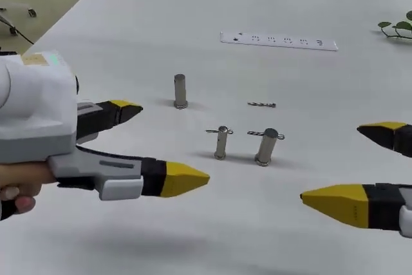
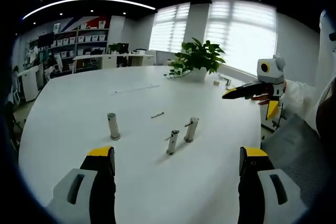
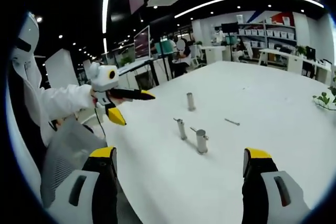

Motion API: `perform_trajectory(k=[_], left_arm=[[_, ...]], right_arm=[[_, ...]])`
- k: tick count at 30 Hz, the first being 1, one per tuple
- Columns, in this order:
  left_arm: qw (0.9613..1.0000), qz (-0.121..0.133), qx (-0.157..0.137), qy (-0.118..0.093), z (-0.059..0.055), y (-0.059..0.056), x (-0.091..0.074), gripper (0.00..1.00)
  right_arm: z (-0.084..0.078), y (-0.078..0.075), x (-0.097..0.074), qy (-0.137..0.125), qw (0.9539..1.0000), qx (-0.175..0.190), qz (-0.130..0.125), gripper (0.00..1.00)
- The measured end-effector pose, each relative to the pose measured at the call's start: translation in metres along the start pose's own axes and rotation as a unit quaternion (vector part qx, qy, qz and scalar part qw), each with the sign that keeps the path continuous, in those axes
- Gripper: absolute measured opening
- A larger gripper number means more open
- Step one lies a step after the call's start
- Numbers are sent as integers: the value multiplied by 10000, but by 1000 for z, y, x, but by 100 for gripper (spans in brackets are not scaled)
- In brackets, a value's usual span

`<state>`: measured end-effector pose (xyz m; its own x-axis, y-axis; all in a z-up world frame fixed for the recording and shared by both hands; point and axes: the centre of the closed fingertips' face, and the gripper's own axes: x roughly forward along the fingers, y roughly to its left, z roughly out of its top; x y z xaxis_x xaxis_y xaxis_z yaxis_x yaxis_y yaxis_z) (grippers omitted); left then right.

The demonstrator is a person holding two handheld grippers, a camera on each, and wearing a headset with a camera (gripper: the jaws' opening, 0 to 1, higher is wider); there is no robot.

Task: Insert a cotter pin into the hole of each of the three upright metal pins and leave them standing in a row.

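Three upright metal pins stand on the white table (image 1: pixel 129 30). The far-left pin (image 1: pixel 180 91) has nothing through its hole. The middle pin (image 1: pixel 221 142) and the right pin (image 1: pixel 266 146) each carry a cotter pin across the top. A loose cotter pin (image 1: pixel 261 104) lies flat behind them. My left gripper (image 1: pixel 164 143) hovers open, left of the pins and apart from them. My right gripper (image 1: pixel 335 162) hovers open to their right. Both are empty. In the left gripper view the bare pin (image 2: pixel 112 126) stands left of the loose cotter pin (image 2: pixel 157 114).
A white power strip (image 1: pixel 278 40) lies at the back of the table. A potted plant (image 1: pixel 399 27) sits at the far right edge. Shelves and desks stand beyond the table in the gripper views.
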<state>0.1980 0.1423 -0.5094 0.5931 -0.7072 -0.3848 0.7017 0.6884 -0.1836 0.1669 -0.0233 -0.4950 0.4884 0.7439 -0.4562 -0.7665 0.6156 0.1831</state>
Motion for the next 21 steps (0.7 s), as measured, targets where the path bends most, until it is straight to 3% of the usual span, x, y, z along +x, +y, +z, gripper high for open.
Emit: perform_trajectory(k=[3,5,10,13,21], left_arm=[[9999,102,-15,-113,8,10,3,98],[9990,318,189,-266,18,21,5,98],[9967,552,152,-568,40,41,14,97],[9960,694,150,-540,43,54,22,92],[9920,1097,99,-613,47,86,40,86]], right_arm=[[-1,2,-2,-27,10000,68,31,98],[-4,2,-3,14,10000,76,-4,98],[-10,0,-7,53,9998,137,-98,98],[-17,0,-9,191,9996,141,-142,97],[-24,-1,-15,250,9991,245,-244,97]])
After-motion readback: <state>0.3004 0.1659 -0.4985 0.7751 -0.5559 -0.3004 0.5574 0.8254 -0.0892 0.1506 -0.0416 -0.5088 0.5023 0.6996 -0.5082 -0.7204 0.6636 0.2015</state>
